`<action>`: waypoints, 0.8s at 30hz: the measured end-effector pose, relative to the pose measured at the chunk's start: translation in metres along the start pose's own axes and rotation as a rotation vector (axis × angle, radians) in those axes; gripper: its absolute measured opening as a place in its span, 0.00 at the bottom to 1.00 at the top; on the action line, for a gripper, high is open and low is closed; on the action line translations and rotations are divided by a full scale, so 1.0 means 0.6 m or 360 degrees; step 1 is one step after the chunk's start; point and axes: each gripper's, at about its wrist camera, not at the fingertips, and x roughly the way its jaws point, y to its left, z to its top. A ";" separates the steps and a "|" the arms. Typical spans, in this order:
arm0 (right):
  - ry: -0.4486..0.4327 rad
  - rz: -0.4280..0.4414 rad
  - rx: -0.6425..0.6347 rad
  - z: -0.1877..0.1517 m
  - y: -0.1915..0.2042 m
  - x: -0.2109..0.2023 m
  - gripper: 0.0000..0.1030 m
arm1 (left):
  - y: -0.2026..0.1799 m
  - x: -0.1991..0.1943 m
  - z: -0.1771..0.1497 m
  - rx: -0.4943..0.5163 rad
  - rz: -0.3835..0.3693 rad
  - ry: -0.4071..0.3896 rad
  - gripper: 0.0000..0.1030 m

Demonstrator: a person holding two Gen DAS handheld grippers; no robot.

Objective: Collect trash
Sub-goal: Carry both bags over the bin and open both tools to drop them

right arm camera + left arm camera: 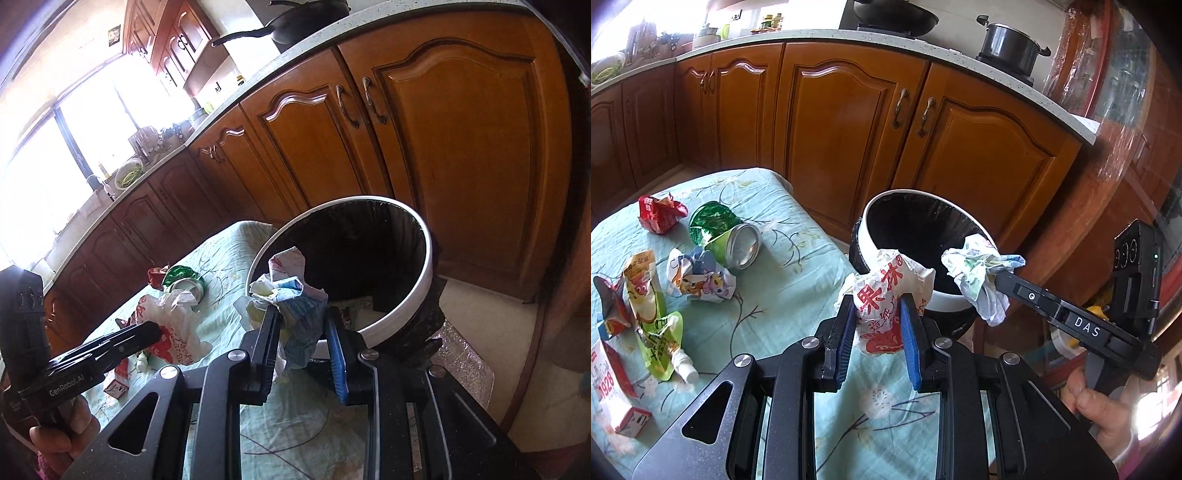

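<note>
My left gripper pinches a white wrapper printed with red "果沐", centre frame; my right gripper, marked "DAS", clamps crumpled paper before the bin. A "1928" carton lies lower left.

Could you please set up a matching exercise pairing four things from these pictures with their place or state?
Things:
1. white wrapper with red characters
2. crumpled pale printed paper
3. green metal can
4. white-rimmed bin with black liner

Places or states:
A. lying on its side on the tablecloth
B. clamped in the right gripper
C. standing beside the table
D. clamped in the left gripper

Pairs: 1-D, 2-B, 3-A, 4-C
</note>
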 end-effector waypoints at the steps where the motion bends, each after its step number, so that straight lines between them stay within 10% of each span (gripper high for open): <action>1: -0.0006 -0.0011 0.0000 0.005 -0.003 0.001 0.25 | -0.002 0.005 0.004 0.0004 -0.0004 0.0004 0.22; 24: 0.0087 -0.0214 -0.0080 0.062 -0.038 0.056 0.26 | -0.073 0.130 0.104 0.0171 -0.0010 0.0125 0.22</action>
